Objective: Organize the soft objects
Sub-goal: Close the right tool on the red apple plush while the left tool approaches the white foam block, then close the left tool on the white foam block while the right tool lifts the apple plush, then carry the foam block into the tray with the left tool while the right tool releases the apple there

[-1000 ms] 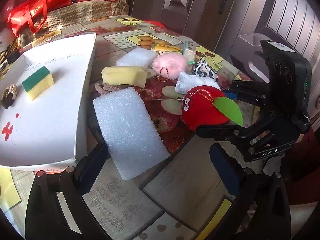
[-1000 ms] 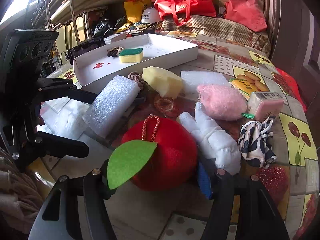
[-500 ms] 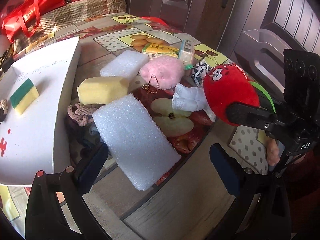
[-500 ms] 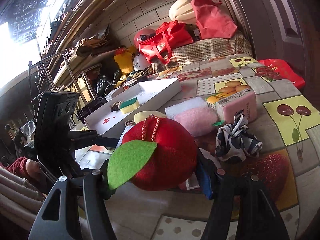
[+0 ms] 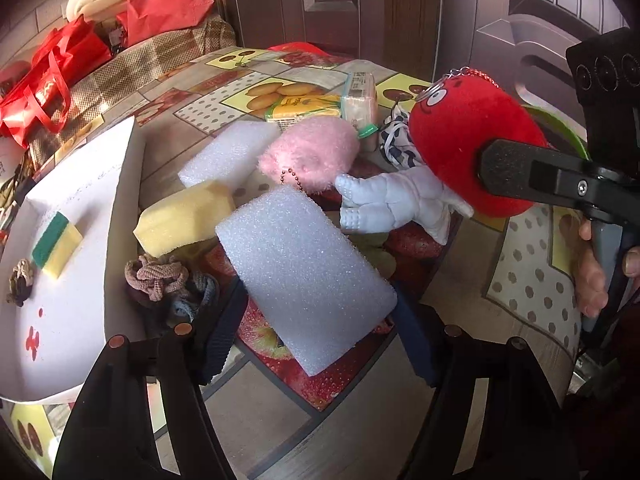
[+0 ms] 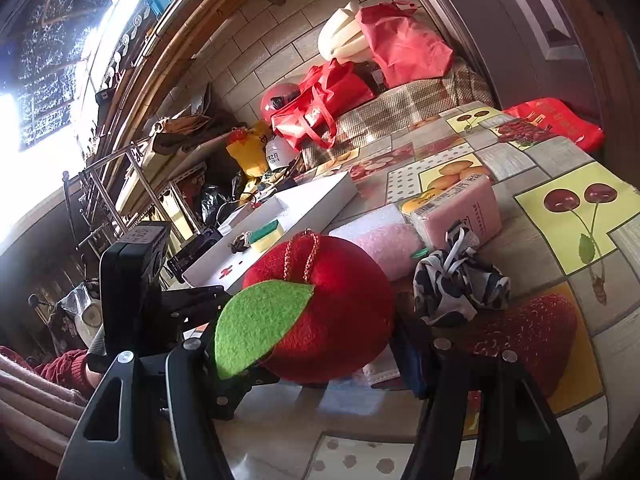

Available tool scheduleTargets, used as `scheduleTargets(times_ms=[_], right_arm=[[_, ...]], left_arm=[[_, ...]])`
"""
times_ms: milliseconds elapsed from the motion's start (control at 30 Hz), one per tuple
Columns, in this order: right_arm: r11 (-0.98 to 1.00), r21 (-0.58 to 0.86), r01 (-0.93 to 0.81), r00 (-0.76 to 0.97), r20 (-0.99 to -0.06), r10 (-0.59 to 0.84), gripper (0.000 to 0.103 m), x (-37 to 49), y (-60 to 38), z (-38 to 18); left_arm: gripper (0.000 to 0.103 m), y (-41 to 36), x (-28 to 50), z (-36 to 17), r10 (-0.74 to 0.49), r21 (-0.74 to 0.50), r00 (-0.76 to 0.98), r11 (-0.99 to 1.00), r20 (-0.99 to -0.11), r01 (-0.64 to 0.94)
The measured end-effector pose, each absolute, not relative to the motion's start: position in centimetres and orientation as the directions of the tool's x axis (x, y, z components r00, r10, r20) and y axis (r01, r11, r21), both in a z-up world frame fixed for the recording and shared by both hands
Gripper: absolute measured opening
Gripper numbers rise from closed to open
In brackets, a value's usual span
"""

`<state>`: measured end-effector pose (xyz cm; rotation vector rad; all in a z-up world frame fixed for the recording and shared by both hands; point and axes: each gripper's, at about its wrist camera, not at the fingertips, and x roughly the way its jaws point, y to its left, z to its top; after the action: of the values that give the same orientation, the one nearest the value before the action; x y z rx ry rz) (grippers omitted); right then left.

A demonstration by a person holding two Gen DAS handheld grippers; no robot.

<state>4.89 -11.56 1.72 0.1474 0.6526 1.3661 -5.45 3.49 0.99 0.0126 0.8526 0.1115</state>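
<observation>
A long white foam block (image 5: 304, 276) lies tilted on the table, one end propped on a heap of braided hair ties (image 5: 156, 276). My left gripper (image 5: 320, 320) straddles it; its jaws are closing and the pads meet the block's two long sides. My right gripper (image 6: 316, 340) is shut on a red plush apple (image 6: 340, 300) with a green felt leaf, held above the table. In the left wrist view the apple (image 5: 452, 128) hangs at the right with one black finger (image 5: 520, 172) across it.
A white tray (image 5: 120, 208) at the left holds a green-and-yellow sponge (image 5: 56, 244) and a hair tie (image 5: 20, 284). Beyond the block lie a yellow sponge (image 5: 184, 216), another foam piece (image 5: 228, 152), a pink fluffy ball (image 5: 308, 152), a white doll (image 5: 392, 200), a cow-print scrunchie (image 6: 456, 284) and tissue packs (image 6: 456, 208).
My left gripper has come forward over the foam block and its jaws have narrowed onto it. The right gripper has lifted the apple off the table and rolled.
</observation>
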Motion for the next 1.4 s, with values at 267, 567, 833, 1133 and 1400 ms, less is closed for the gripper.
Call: scheduleTargets(times_ms=[267,567,833,1133,1400], right_arm=[[0.26,0.432,-0.863,0.129,-0.309,0.942,0.065,4.5,-12.3,2.7],[0.398,0.264,-0.878,0.343,-0.232,0.91,0.067,2.3,-10.6,5.9],[0.442,0.263,-0.857,0.378,-0.261,0.888,0.066,2.7,-8.7,5.6],[0.4,0.224,-0.889,0.347,-0.239,0.907,0.066,1.7,-6.6,7.5],[0.322,0.226,-0.919,0.269,-0.238,0.933,0.066,1.1,-2.5,10.3]], left_arm=[[0.072,3.2,-9.7,4.1,0.134,0.098,0.811,0.991,-0.569,-0.094],[0.072,7.4,-15.9,6.3,0.315,0.031,0.887,0.946,-0.338,-0.324],[0.072,11.4,-18.7,6.3,0.445,-0.007,0.843,0.883,-0.302,-0.469],[0.072,14.8,-17.7,8.5,0.521,0.038,0.817,0.847,-0.246,-0.53],[0.072,17.8,-16.2,10.4,0.546,0.03,0.795,0.828,-0.264,-0.559]])
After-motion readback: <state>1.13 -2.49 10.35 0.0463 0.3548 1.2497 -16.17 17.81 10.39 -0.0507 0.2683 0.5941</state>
